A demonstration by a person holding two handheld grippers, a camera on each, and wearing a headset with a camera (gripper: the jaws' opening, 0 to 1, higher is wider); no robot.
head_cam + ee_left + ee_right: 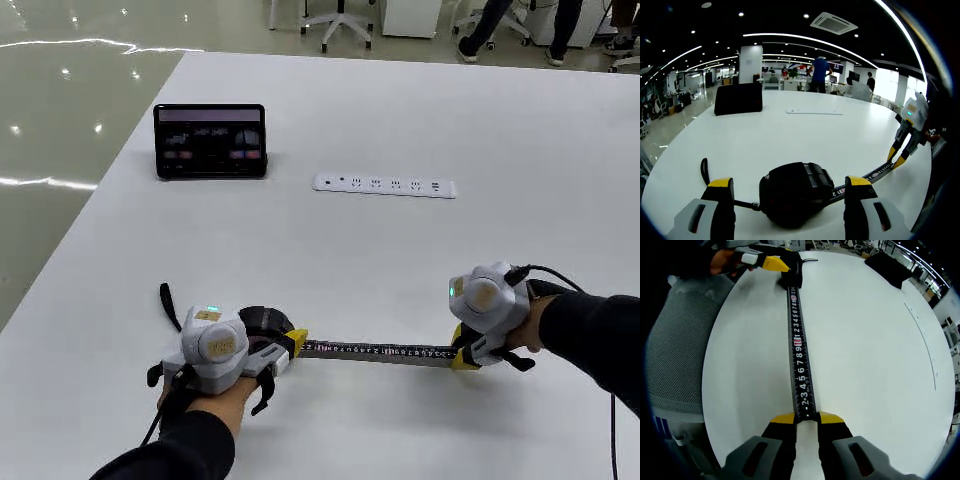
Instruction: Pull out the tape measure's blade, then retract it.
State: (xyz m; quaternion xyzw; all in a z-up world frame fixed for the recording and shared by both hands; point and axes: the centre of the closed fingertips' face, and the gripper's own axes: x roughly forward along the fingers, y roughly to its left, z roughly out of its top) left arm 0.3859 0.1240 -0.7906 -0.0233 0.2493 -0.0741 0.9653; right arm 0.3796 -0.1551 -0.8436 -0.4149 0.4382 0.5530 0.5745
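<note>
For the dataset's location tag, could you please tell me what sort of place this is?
Most likely an open-plan office or lab: a large white table, recessed lights and a ceiling air-conditioning unit overhead, swivel chairs on a glossy floor, and people standing beyond.

Black tape measure [796, 192] between wide-apart jaws, its blade [876, 174] out rightward to the right gripper [895, 159].

white worktop [400, 120], glossy pale floor [60, 100], office chair [338, 20] beyond, ceiling spotlights [740, 14], air vent [832, 22] overhead, bright windows [887, 85].
</note>
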